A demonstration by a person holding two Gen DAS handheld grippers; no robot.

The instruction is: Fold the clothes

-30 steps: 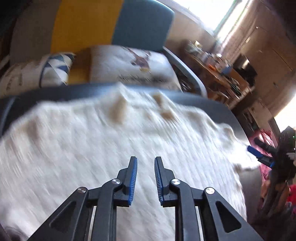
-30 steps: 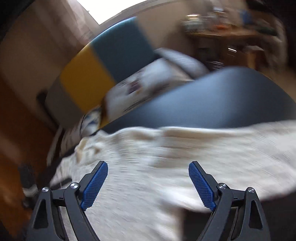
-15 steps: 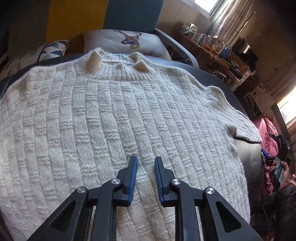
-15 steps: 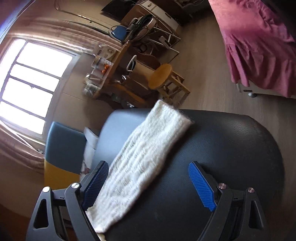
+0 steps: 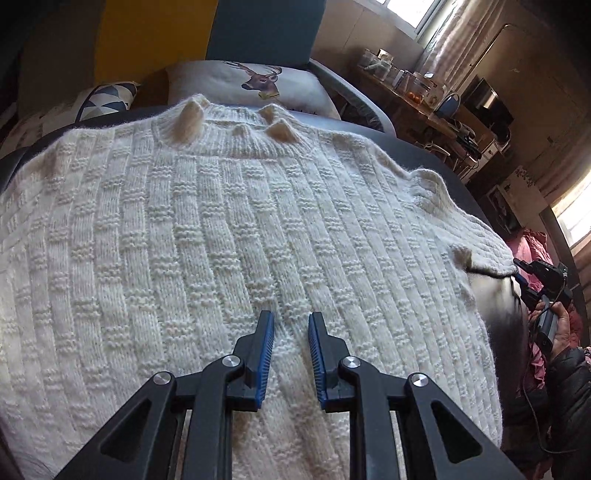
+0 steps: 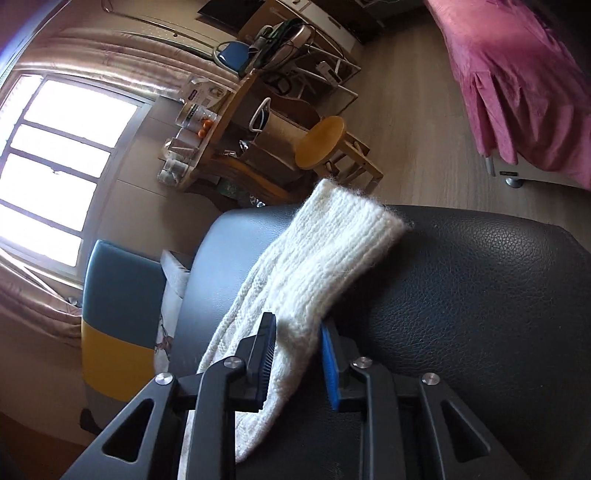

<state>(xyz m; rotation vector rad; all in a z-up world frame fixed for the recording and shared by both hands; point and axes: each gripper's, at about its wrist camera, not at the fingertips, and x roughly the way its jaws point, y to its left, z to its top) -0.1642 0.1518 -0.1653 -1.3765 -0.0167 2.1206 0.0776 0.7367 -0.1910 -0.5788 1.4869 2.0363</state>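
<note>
A cream knitted sweater (image 5: 229, 236) lies spread flat on a dark leather surface (image 6: 480, 295), collar at the far side. My left gripper (image 5: 291, 325) rests on the sweater's lower middle, its jaws a narrow gap apart with a ridge of knit between them. One sleeve (image 6: 317, 258) stretches across the leather in the right wrist view. My right gripper (image 6: 297, 328) is shut on the sleeve partway along it, cuff end lying beyond. The right gripper (image 5: 532, 280) also shows at the far right of the left wrist view.
A deer-print cushion (image 5: 255, 86) and a blue-triangle cushion (image 5: 103, 103) lie behind the sweater against a yellow and teal backrest (image 5: 207, 29). A cluttered wooden desk (image 6: 221, 136), a round stool (image 6: 325, 142) and a pink-covered bed (image 6: 517, 74) stand around.
My right gripper has closed from wide open onto the sleeve. My left gripper has stayed on the sweater with the same narrow gap.
</note>
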